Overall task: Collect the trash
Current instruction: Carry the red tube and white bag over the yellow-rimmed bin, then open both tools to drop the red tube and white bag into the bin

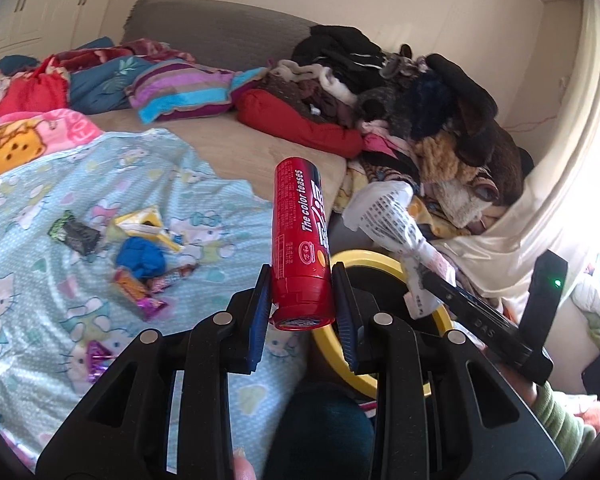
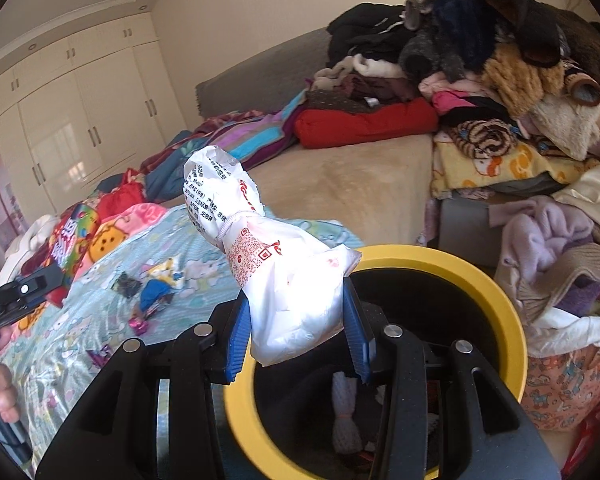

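Note:
My left gripper (image 1: pixel 302 280) is shut on a red candy tube (image 1: pixel 298 248) that stands upright between its blue pads, at the bed's edge. My right gripper (image 2: pixel 296 312) is shut on a crumpled white printed bag (image 2: pixel 268 256), held over the near rim of a yellow-rimmed bin (image 2: pixel 480 280). In the left wrist view the same white bag (image 1: pixel 388 216) hangs from the right gripper (image 1: pixel 424 280) above the bin (image 1: pixel 364 258). Several candy wrappers (image 1: pixel 140 252) and a blue wad lie on the light-blue cartoon sheet (image 1: pixel 40 208). Some white trash lies inside the bin.
A tall heap of clothes and blankets (image 1: pixel 420 92) covers the far right of the bed. Pillows and quilts (image 1: pixel 172 88) lie at the head. White wardrobes (image 2: pixel 80 120) stand behind. More laundry (image 2: pixel 560 260) is piled right of the bin. A hand (image 2: pixel 0 392) grips the left tool.

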